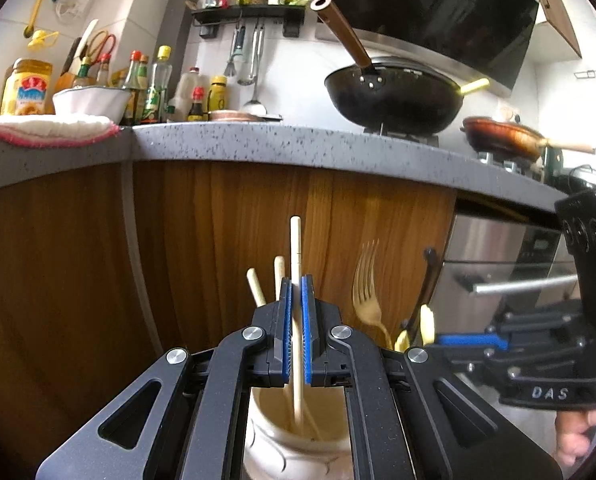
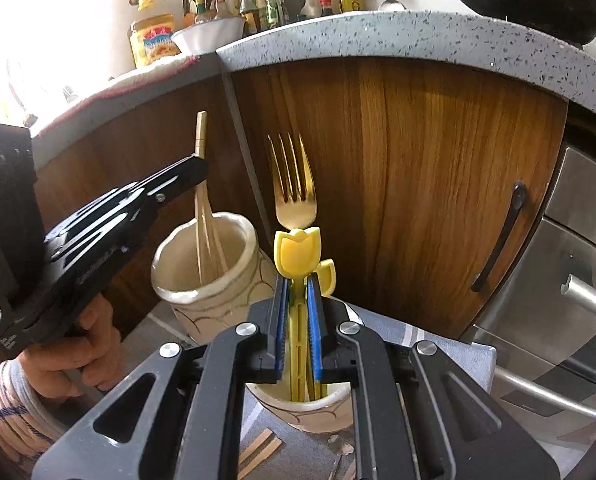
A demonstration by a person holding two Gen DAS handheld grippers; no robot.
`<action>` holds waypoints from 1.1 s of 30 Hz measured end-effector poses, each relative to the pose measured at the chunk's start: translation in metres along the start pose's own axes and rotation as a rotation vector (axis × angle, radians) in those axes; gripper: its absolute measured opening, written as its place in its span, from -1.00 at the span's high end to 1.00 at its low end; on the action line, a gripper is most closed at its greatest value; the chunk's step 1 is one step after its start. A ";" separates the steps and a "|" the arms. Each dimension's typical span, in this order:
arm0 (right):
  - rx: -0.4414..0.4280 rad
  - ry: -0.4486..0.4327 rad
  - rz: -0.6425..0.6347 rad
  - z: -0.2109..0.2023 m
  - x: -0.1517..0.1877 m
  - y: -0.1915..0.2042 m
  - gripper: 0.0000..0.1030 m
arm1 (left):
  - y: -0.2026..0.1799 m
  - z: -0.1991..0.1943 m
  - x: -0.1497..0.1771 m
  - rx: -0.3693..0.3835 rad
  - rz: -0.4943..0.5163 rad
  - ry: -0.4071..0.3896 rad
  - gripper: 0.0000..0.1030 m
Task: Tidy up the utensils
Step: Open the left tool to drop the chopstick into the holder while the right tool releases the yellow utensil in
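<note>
Left gripper (image 1: 296, 292) had its blue-padded fingers (image 1: 286, 332) nearly closed on a pale wooden chopstick (image 1: 295, 248), held upright with its lower end down inside a cream ceramic holder (image 1: 294, 448); two more chopsticks (image 1: 256, 286) leaned in the same holder just behind the fingers. Right gripper (image 2: 297, 292) was clamped on the stem of a yellow tulip-topped utensil (image 2: 298, 254), which stood upright in a second cream holder (image 2: 302, 410). A second yellow tulip piece (image 2: 328, 276) sat just behind it on the right, and a gold fork (image 2: 294, 184) rose tines-up from the same holder. The two holders stood near each other, the chopstick one to the left in the right wrist view. Loose wooden sticks (image 2: 260, 450) lay flat on the surface in front of the second holder. A wooden cabinet door (image 2: 438, 184) was behind, under a speckled grey countertop (image 1: 282, 148) carrying a black wok (image 1: 394, 98) and sauce bottles (image 1: 154, 84).
</note>
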State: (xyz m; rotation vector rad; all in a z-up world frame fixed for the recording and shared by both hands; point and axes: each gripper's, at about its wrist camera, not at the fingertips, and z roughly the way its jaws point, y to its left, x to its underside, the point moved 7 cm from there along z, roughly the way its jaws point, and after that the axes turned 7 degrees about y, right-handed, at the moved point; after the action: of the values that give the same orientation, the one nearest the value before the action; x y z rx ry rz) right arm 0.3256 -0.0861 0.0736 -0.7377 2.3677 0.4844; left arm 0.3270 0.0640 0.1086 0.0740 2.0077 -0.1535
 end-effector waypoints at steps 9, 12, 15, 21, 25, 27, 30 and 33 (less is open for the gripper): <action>0.015 0.005 0.001 0.003 0.003 -0.002 0.82 | -0.001 0.000 0.011 -0.003 0.011 0.026 0.90; 0.023 0.001 -0.004 0.001 0.003 -0.001 0.82 | -0.002 -0.002 0.011 0.000 0.013 0.023 0.90; 0.031 -0.007 -0.005 -0.001 0.003 -0.001 0.82 | -0.003 -0.004 0.011 0.002 0.017 0.024 0.90; 0.083 0.000 -0.044 0.005 0.007 0.003 0.82 | -0.003 -0.004 0.018 -0.011 0.028 0.044 0.90; 0.108 0.017 -0.069 0.013 0.008 0.005 0.82 | -0.003 -0.005 0.018 -0.021 0.040 0.064 0.89; 0.112 0.027 -0.069 0.019 0.007 0.006 0.81 | -0.003 -0.003 0.019 -0.032 0.048 0.077 0.89; 0.117 0.034 -0.064 0.024 0.007 0.004 0.81 | 0.000 0.001 0.020 -0.044 0.045 0.097 0.89; 0.130 0.035 -0.062 0.025 0.008 0.001 0.81 | 0.004 0.001 0.020 -0.046 0.033 0.101 0.81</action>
State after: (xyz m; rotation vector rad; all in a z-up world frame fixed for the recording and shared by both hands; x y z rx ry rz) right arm 0.3305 -0.0762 0.0496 -0.7625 2.3752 0.2899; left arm 0.3196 0.0674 0.0904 0.0870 2.1089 -0.0832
